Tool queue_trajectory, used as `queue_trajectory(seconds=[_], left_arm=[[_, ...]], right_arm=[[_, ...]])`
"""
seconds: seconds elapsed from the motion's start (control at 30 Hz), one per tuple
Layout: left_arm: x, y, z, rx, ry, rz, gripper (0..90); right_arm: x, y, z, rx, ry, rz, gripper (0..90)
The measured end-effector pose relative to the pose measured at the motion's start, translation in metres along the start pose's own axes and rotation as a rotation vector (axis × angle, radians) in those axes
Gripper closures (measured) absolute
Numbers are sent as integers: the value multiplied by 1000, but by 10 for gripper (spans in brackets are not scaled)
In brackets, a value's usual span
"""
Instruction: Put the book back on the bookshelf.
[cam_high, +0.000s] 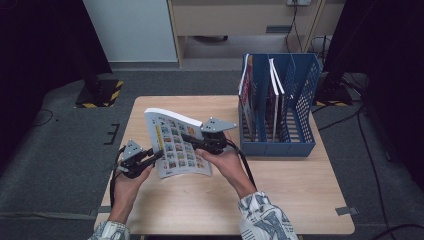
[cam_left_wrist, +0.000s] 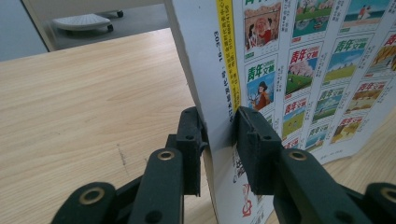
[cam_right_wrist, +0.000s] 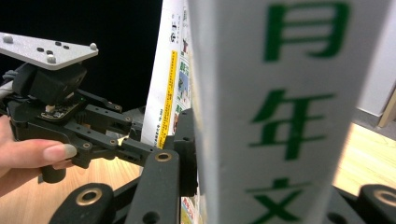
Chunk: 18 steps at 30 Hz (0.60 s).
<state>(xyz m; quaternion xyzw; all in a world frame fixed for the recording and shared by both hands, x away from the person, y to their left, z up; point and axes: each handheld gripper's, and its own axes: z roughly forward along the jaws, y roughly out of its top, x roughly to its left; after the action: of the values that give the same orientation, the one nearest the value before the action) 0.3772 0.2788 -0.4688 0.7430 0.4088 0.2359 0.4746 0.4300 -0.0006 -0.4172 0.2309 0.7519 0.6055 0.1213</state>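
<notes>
A thick magazine with a grid of small colour pictures on its cover is held tilted above the wooden table. My left gripper is shut on its lower left edge; in the left gripper view both pads press the cover from either side, my left gripper clamping it. My right gripper is shut on the right side near the spine. In the right gripper view the white spine with green characters stands between my jaws, and the left gripper shows beyond it.
A blue mesh file rack stands at the table's back right corner, with a few upright books in its left slots and its right slots bare. Black stands and cables lie on the carpet around the table.
</notes>
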Motion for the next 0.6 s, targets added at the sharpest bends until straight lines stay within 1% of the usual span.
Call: queue_trajectory(seconds=[0.07, 0.17, 0.23, 0.27, 0.4, 0.47, 0.53, 0.6], left_arm=[[0, 0, -1, 2, -3, 6, 703], [0, -1, -2, 3, -8, 14, 702], [1, -1, -3, 3, -17, 11, 701], [1, -2, -3, 3, -19, 15, 700], [1, -3, -5, 0, -23, 18, 699], [0, -2, -5, 2, -18, 24, 700], [0, -2, -3, 5, -10, 34, 702], [1, -1, 0, -2, -5, 22, 702]], right_arm=[[0, -1, -1, -8, 7, 8, 714], [1, -1, -2, -5, 20, -2, 711], [1, -1, -3, -4, 28, -2, 709], [2, -2, -4, -4, 31, -11, 707], [3, -3, -4, -9, 34, -19, 704], [4, -3, -4, -11, 27, -25, 713], [5, -3, -4, -15, -1, -67, 728], [5, -3, -2, -26, -15, -77, 734]])
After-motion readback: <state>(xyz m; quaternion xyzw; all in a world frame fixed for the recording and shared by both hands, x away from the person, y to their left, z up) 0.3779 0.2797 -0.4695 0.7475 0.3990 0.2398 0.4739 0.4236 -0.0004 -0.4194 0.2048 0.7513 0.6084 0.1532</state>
